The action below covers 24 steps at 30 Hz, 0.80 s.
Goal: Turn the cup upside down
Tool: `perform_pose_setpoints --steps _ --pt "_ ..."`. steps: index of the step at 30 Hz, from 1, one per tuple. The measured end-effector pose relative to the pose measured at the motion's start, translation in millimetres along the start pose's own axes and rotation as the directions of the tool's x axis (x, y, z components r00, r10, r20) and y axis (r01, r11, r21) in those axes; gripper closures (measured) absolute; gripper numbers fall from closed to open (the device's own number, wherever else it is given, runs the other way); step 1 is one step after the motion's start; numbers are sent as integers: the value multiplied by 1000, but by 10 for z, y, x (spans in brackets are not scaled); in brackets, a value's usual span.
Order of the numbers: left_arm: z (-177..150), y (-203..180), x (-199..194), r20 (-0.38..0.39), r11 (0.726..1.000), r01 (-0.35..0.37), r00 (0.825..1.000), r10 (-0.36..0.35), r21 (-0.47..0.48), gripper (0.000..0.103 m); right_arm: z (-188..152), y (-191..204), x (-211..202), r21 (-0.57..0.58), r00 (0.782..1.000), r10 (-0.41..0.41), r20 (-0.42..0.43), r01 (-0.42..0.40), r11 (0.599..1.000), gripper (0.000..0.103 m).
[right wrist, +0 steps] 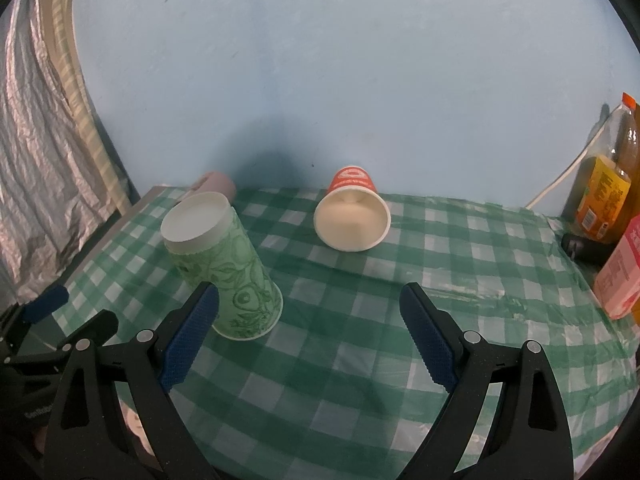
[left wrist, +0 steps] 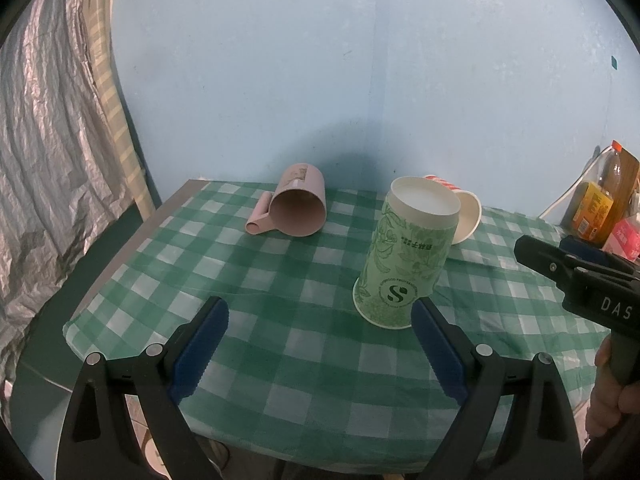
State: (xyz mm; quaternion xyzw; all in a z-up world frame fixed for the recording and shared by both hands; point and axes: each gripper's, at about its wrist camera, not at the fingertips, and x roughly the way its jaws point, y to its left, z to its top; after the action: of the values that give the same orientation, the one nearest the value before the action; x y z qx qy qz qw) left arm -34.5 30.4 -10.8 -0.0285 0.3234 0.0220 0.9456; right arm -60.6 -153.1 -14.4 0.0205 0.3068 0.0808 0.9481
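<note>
A green paper cup (left wrist: 404, 256) stands upside down, mouth on the checked tablecloth (left wrist: 280, 280), white base up; it also shows in the right wrist view (right wrist: 224, 264). A red paper cup (right wrist: 352, 216) lies on its side behind it, mouth toward me, partly hidden in the left wrist view (left wrist: 464, 216). A pink mug (left wrist: 294, 208) lies on its side at the back left, only a sliver showing in the right wrist view (right wrist: 216, 184). My left gripper (left wrist: 320, 344) is open and empty, its right fingertip just in front of the green cup. My right gripper (right wrist: 310, 336) is open and empty, to the green cup's right.
Bottles (right wrist: 604, 196) and a pink carton (right wrist: 620, 276) stand at the table's right end with a white cable (right wrist: 560, 184). A silver curtain (left wrist: 44, 168) hangs on the left. A light blue wall (left wrist: 320, 80) backs the table. The right gripper's body (left wrist: 580, 280) shows at the left view's right edge.
</note>
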Motion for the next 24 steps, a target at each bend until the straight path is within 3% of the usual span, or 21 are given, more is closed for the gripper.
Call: perform_pose_setpoints --steps 24 --pt "-14 -2 8 -10 1000 11 1000 -11 -3 9 11 22 10 1 1000 4 0 -4 1000 12"
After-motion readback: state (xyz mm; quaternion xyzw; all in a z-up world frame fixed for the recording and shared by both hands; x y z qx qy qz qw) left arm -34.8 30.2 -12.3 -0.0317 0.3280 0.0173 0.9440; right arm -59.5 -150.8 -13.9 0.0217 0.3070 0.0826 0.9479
